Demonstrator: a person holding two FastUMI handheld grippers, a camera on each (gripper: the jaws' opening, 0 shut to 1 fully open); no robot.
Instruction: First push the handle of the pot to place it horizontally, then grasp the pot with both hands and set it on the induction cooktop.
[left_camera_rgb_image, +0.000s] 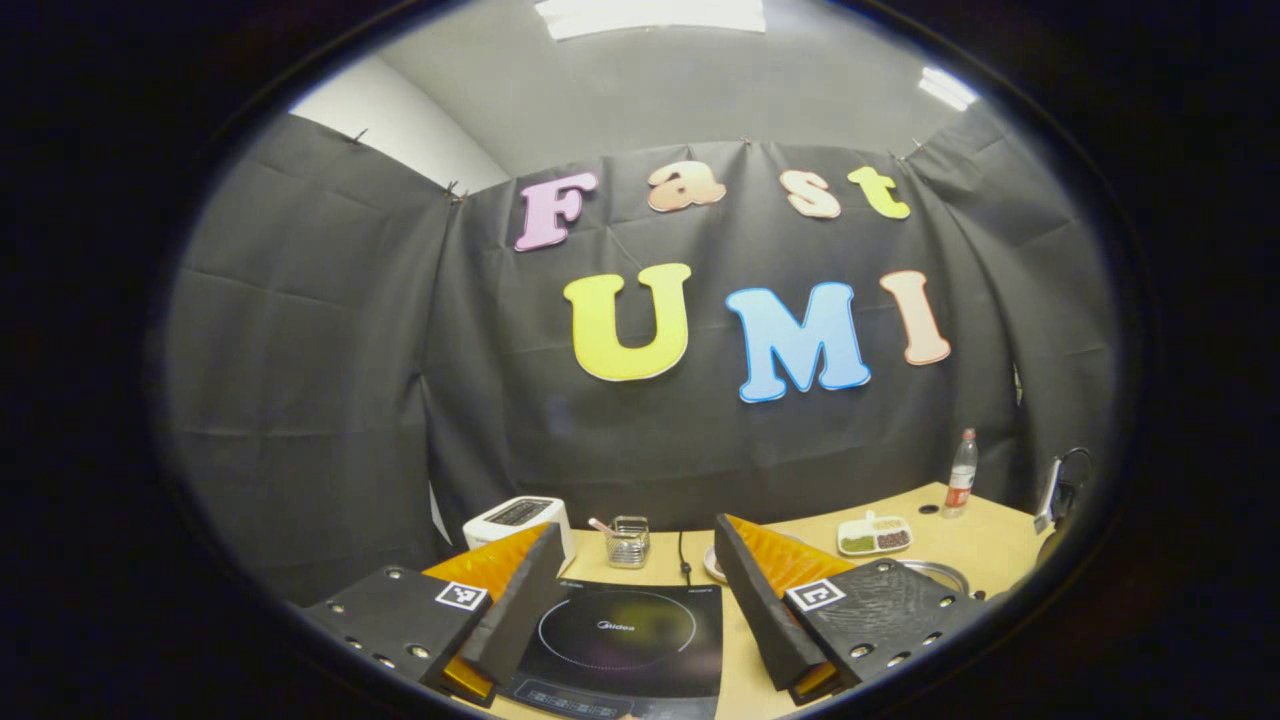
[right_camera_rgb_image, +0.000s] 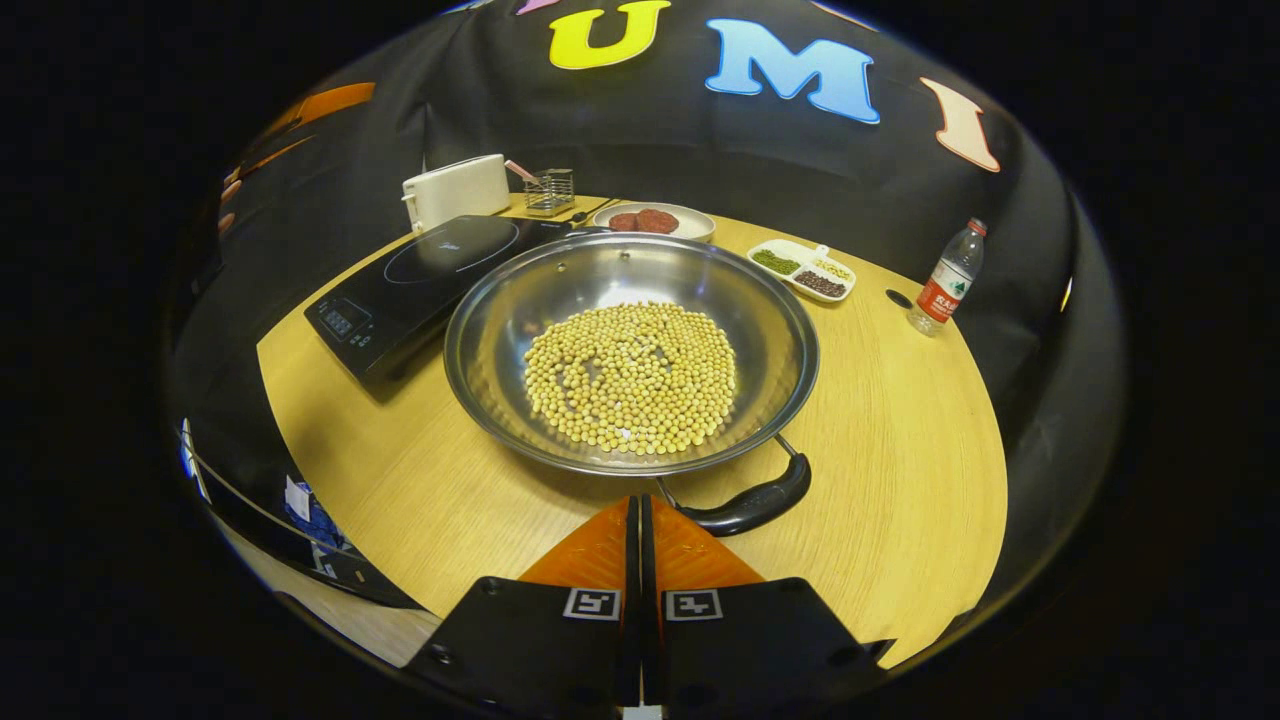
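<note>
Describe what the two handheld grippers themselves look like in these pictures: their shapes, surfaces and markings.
Each gripper, left and right, has two wedge-shaped fingers tapering forward from blocky dark mounts. Every mount carries a small square black-and-white marker tag and round screw heads. One left mount has a rippled surface.

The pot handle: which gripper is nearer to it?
Right. The right gripper, shut, is just beside the pot handle; the left gripper, open, is above the cooktop.

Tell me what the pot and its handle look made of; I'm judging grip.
Pot: polished metal, probably stainless steel, judging by its mirror-like reflections. Handle: glossy dark grip, likely plastic, on thin metal rods.
</note>
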